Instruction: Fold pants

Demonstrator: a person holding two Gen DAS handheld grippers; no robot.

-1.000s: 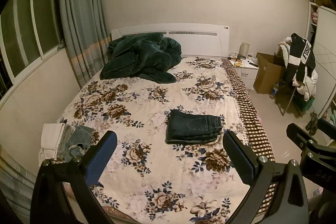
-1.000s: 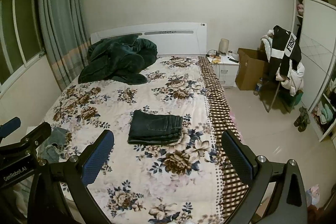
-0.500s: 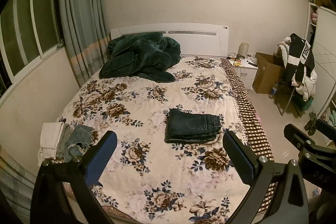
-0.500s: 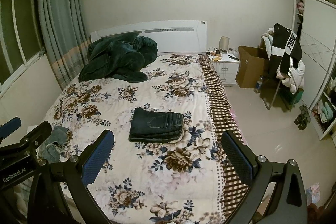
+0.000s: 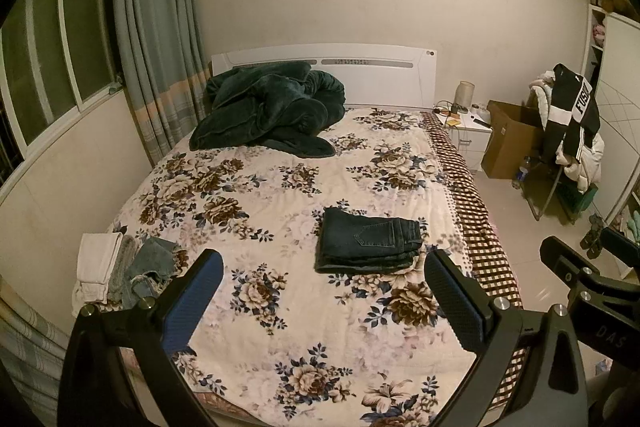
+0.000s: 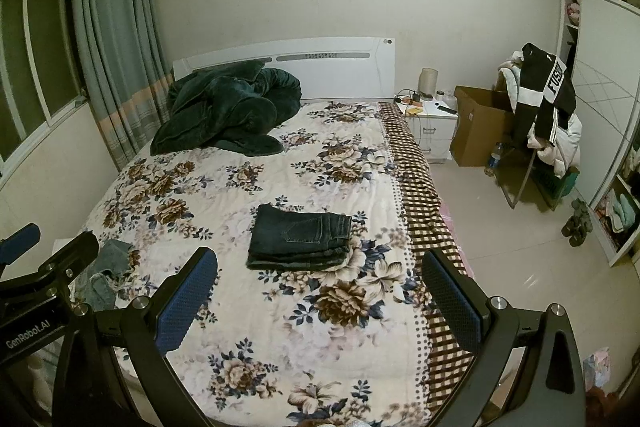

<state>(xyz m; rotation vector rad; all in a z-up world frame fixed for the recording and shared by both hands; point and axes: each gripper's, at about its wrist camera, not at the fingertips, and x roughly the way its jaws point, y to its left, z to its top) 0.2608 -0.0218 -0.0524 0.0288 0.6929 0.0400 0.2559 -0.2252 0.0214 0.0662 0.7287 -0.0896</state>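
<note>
Two grippers, left gripper (image 5: 323, 301) and right gripper (image 6: 320, 297), hover with jaws spread wide and empty above the floral-quilted bed (image 5: 280, 327); the folded dark denim pants (image 5: 368, 245) lie mid-bed, well apart from both.

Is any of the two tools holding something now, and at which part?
Nothing is held. The left tool and the right tool are both open and empty; the folded dark jeans lie free on the bed.

Bedspread (image 5: 280, 311): bare around folded jeans (image 5: 368, 243). Obstacles: clothes pile (image 5: 120, 267) near left edge; dark blanket (image 5: 268, 111) far left.
</note>
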